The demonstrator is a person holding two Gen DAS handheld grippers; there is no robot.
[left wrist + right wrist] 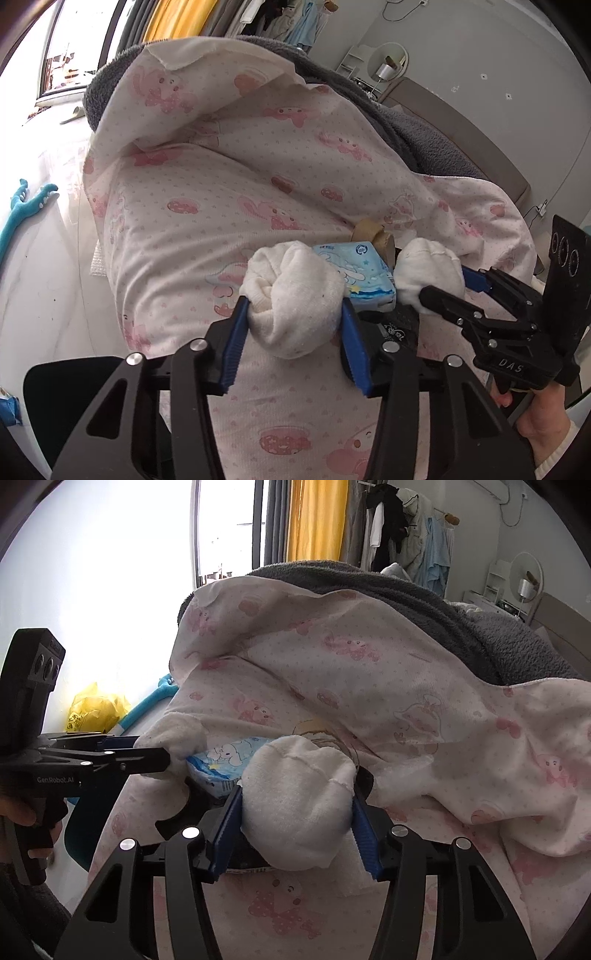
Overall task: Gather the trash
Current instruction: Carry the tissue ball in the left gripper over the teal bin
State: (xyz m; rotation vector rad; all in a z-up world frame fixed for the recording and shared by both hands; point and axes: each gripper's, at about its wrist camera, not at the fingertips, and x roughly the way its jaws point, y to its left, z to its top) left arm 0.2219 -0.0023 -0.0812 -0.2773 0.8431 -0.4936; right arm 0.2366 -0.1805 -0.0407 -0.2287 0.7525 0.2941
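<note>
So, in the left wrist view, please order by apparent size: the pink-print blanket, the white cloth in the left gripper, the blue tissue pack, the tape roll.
1. Pink-print blanket.
2. White cloth in the left gripper; nearness exaggerates it.
3. Blue tissue pack, partly hidden.
4. Tape roll, partly hidden.

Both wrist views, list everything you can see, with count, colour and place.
Sock: two, white, one in each gripper, second.
Tissue pack: one, blue, on the bed between the socks.
Tape roll: one, brown, behind the pack.
Quilt: one, white with pink cartoons, over the bed.
Blanket: one, grey, behind the quilt.
Plastic bag: one, yellow, on the floor.
Plush toy: one, teal, on the floor.
Curtain: one, yellow, by the window.
Left gripper: black, blue pads.
Right gripper: same.
</note>
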